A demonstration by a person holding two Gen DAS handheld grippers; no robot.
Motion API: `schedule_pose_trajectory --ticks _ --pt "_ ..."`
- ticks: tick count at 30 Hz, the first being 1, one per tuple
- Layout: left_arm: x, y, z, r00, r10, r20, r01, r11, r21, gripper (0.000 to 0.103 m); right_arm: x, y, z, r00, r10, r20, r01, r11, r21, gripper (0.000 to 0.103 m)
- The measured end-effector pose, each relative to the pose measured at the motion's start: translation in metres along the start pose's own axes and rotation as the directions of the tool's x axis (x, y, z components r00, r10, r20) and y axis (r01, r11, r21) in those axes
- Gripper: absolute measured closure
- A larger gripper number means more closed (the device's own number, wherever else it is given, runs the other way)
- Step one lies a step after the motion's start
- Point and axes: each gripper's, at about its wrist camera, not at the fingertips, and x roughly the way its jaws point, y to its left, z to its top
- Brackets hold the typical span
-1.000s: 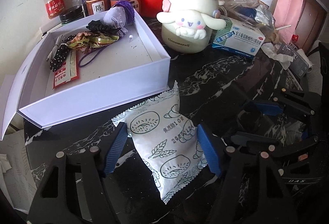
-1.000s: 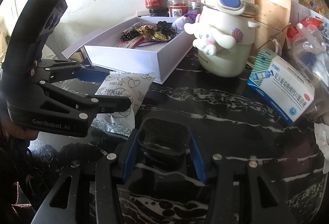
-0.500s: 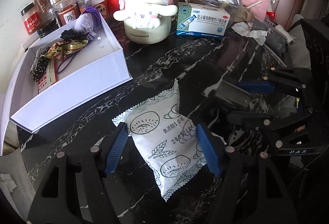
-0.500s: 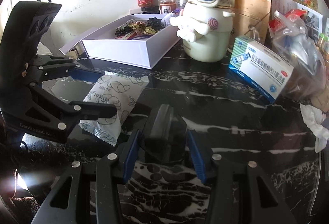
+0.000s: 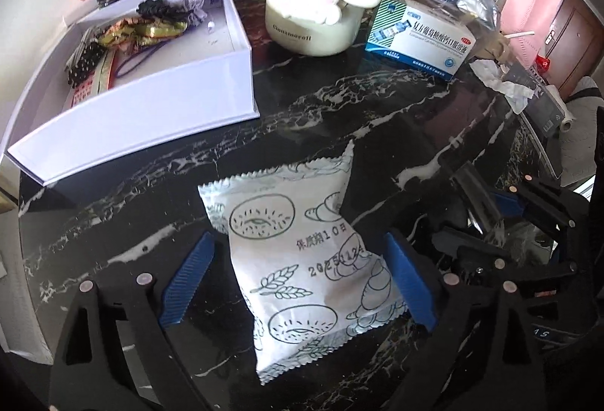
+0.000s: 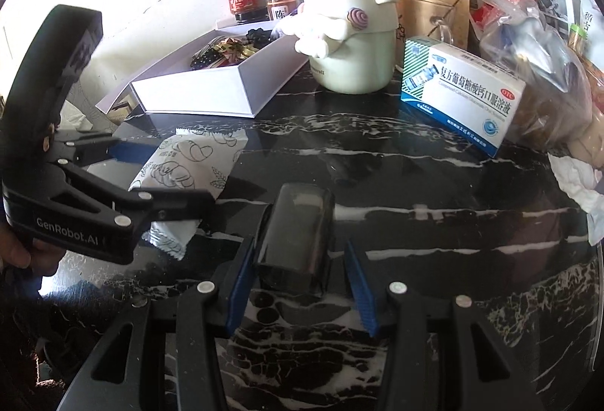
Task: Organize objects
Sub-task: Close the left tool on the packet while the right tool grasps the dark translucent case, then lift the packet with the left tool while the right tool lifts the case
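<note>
Snack packet (image 5: 302,252), white, serrated edges, green bread doodles (date-stamped), puffy

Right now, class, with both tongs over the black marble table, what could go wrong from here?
The left tongs are opening around the snack packet, pads clear of it, so lifting now would leave it on the table. The right tongs straddle a glossy black case; only the left pad seems to touch, so it might slip.

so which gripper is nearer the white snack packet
Left. The left gripper straddles the white snack packet, its jaws opening with the packet between them. The right gripper is off to the side, around a black case.
</note>
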Motion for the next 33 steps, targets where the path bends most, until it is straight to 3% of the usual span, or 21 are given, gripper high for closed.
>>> schedule_pose_trajectory --ticks 5,6,8,10,11,13,24,33 --pt "0.003 -0.001 -0.006 0.999 0.027 0.031 -0.027 1.000 -0.008 0.011 0.000 0.000 -0.002 1.000 -0.003 0.015 0.003 1.000 0.002 0.056" --pt "0.003 -0.002 -0.007 0.999 0.029 0.039 -0.029 1.000 -0.006 0.011 0.000 0.001 -0.002 1.000 0.000 0.017 0.000 1.000 0.000 0.062" --pt "0.002 -0.002 -0.010 0.998 0.031 0.057 -0.031 1.000 -0.004 0.013 0.000 0.001 -0.003 1.000 -0.003 0.024 0.003 1.000 0.002 0.063" --pt "0.000 -0.005 -0.012 0.996 0.028 0.083 -0.029 1.000 0.008 0.026 -0.001 0.001 -0.004 1.000 -0.007 0.030 0.007 1.000 0.002 0.064" --pt "-0.002 -0.006 -0.014 0.995 0.031 0.100 -0.033 0.999 0.015 0.039 -0.001 0.002 -0.004 0.999 -0.010 0.031 0.010 1.000 0.000 0.065" --pt "-0.004 -0.007 -0.015 0.993 0.042 0.114 -0.044 0.999 0.019 0.046 -0.002 0.002 -0.004 1.000 -0.012 0.026 0.012 1.000 -0.006 0.065" --pt "-0.015 -0.003 -0.019 0.995 0.006 0.104 -0.005 1.000 -0.004 0.049 -0.011 0.006 -0.003 0.999 -0.012 0.033 0.012 1.000 -0.014 0.065" --pt "-0.044 -0.005 -0.022 0.990 0.030 0.136 -0.032 0.999 0.011 0.049 -0.026 0.017 0.004 0.999 -0.005 0.051 0.007 0.999 -0.042 0.065"
